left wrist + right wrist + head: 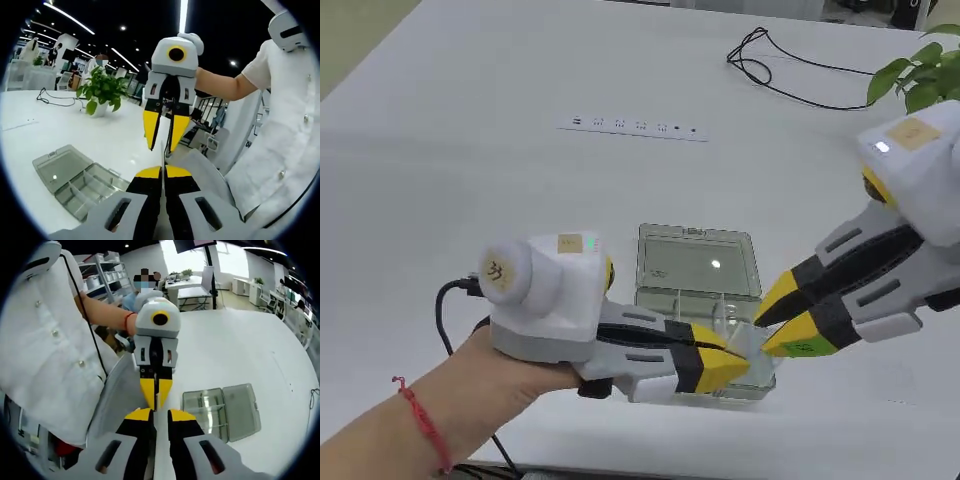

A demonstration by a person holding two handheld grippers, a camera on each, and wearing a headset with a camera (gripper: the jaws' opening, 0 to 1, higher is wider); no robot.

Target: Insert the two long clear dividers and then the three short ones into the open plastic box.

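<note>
One open plastic box [696, 262], dividers [677, 303] inside

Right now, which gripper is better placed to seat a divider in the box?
Left, probably: the left gripper sits shut over the box, seemingly on a clear divider; the right gripper hovers slightly open.

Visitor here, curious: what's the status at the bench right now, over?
Left tool shut, right tool open, tips close together at the open plastic box. Some dividers standing inside. Power strip, cable far back, not obstructing.
</note>
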